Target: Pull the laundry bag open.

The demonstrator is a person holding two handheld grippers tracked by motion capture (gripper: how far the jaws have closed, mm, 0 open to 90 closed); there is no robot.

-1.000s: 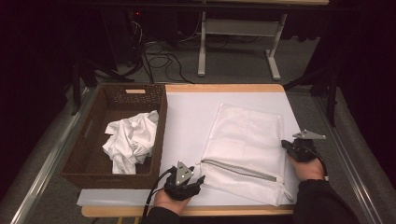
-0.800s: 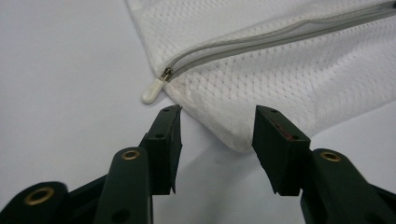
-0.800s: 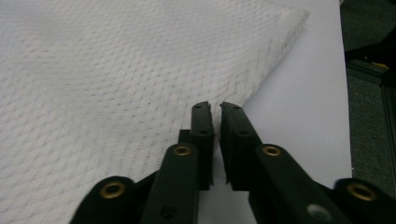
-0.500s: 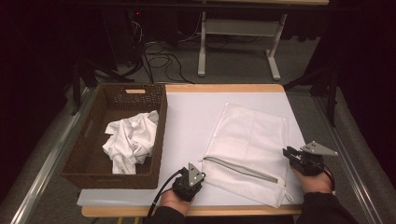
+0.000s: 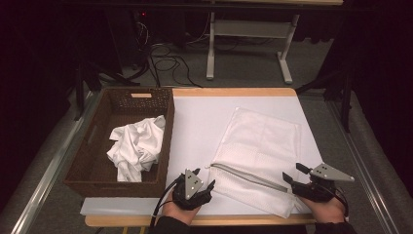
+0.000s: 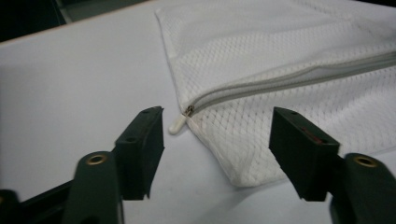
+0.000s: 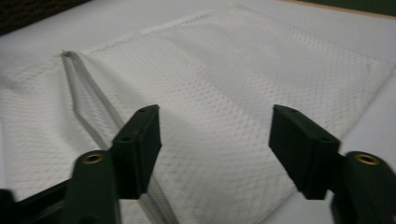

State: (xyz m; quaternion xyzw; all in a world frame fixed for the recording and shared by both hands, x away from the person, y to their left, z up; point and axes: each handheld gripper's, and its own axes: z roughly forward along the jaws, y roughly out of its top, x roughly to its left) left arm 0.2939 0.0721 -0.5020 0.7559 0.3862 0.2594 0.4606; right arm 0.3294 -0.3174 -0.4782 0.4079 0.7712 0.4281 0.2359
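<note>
A white mesh laundry bag [image 5: 258,156] lies flat on the white table cover, its zipper [image 5: 246,175] running along the near side and gaping a little. My left gripper [image 5: 205,178] sits at the bag's near left corner. Its jaws have just been opening and stand open [image 6: 217,126] around the corner with the zipper pull [image 6: 177,125], without touching it. My right gripper [image 5: 293,173] hovers at the bag's near right end. Its jaws have also just been opening and are open [image 7: 215,126] over the mesh [image 7: 224,74], with nothing pressed.
A brown wicker basket [image 5: 92,170] stands at the left of the table with a crumpled white cloth [image 5: 136,146] in it. The table's wooden front edge [image 5: 243,220] runs just under both hands. Cables and a desk frame stand on the floor beyond.
My right hand has drawn back along the bag's right side toward the table's near edge. Both grippers' jaws now stand wider. The left hand has hardly moved.
</note>
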